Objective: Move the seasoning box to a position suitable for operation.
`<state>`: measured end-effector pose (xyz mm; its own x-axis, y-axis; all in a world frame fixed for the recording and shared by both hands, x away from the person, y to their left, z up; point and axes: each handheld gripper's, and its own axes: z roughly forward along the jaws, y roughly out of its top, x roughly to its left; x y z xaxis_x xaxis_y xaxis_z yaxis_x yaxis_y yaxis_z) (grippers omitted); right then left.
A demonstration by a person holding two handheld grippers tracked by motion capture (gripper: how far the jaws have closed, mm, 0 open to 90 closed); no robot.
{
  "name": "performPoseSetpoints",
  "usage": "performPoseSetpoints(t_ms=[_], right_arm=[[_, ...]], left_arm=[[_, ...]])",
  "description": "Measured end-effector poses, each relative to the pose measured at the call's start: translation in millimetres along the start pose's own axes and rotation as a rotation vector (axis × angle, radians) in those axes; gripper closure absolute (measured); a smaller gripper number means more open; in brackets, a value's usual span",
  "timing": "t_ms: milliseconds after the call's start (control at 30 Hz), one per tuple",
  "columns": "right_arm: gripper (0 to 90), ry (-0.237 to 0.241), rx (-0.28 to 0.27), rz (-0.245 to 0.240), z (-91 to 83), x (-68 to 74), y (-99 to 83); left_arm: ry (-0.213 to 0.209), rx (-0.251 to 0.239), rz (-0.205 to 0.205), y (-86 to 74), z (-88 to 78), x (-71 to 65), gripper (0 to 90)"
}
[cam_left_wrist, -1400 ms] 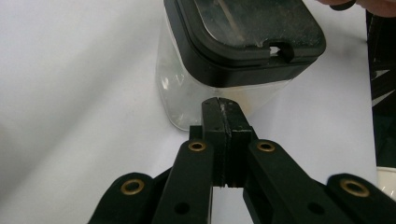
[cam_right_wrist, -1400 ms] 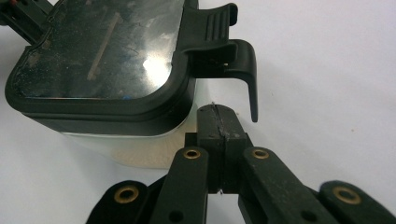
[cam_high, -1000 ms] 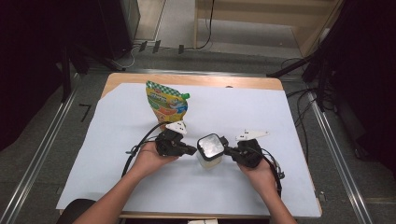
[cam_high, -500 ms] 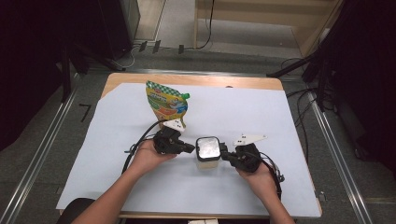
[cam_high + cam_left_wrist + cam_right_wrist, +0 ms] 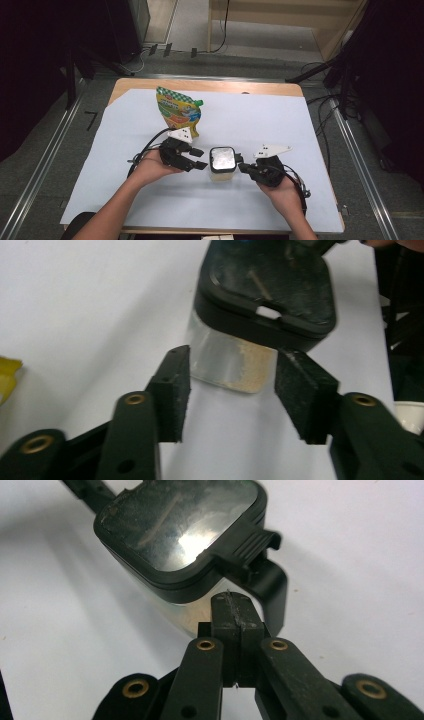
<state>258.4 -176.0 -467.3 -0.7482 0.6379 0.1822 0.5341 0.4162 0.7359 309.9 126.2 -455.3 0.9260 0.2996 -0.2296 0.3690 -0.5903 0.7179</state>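
Observation:
A clear container (image 5: 222,172) with a black lid (image 5: 222,158) stands on the white sheet between both hands; pale powder lies in its bottom (image 5: 252,372). My left gripper (image 5: 200,158) sits at its left side. Its jaws have just been opening, and the container's clear body (image 5: 220,357) stands between the tips of the spread pads (image 5: 172,390), which exert no visible pressure on it. My right gripper (image 5: 241,167) is at the container's right, its pads (image 5: 232,615) shut together with nothing between them, just under the lid's ribbed latch tab (image 5: 247,542).
A colourful stand-up pouch (image 5: 178,111) with a green cap stands behind the left hand. A white sheet (image 5: 300,125) covers most of the wooden table (image 5: 200,85). Cables trail from both grippers toward the near edge.
The left gripper's jaws have spread apart beside the container. The container and the right gripper have hardly shifted.

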Motion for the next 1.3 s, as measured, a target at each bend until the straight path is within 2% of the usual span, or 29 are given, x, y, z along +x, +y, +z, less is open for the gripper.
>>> performPoseSetpoints(t_ms=[100,167,233,300,367,433,667,767,1133,1300], right_arm=[[90.0,-0.010,-0.023,0.017,-8.2,-5.9,0.4],[90.0,-0.025,-0.025,0.047,-11.0,-11.9,-1.4],[90.0,-0.030,-0.024,0.060,-10.5,-13.4,-2.0],[90.0,-0.033,-0.021,0.072,-8.4,-16.1,-2.4],[90.0,-0.035,-0.020,0.083,-4.9,-18.3,-2.2],[90.0,-0.039,-0.017,0.086,-2.6,-19.3,-1.8],[90.0,-0.042,-0.013,0.103,4.9,-22.9,-0.8],[90.0,-0.046,-0.008,0.108,7.4,-24.2,-0.9],[90.0,-0.048,-0.012,0.112,8.3,-24.5,-1.1],[90.0,-0.049,-0.011,0.113,8.3,-24.5,-1.1]], left_arm=[[-0.027,-0.008,-0.001,4.0,1.0,-2.2,37.6],[-0.045,-0.008,0.003,6.0,3.8,-2.4,30.0],[-0.055,0.001,0.006,6.8,7.3,-2.2,28.0],[-0.062,0.007,0.025,6.7,10.2,-2.7,25.2],[-0.035,0.017,0.048,7.0,13.0,-3.5,21.5],[-0.030,0.012,0.052,7.5,15.8,-2.5,19.8],[-0.064,0.004,0.044,9.5,23.6,-0.8,19.5],[-0.038,0.015,0.061,10.1,28.2,-3.5,17.9],[-0.010,-0.008,0.083,13.2,34.9,-6.7,15.5],[-0.012,-0.010,0.081,14.2,34.8,-6.9,15.6]])
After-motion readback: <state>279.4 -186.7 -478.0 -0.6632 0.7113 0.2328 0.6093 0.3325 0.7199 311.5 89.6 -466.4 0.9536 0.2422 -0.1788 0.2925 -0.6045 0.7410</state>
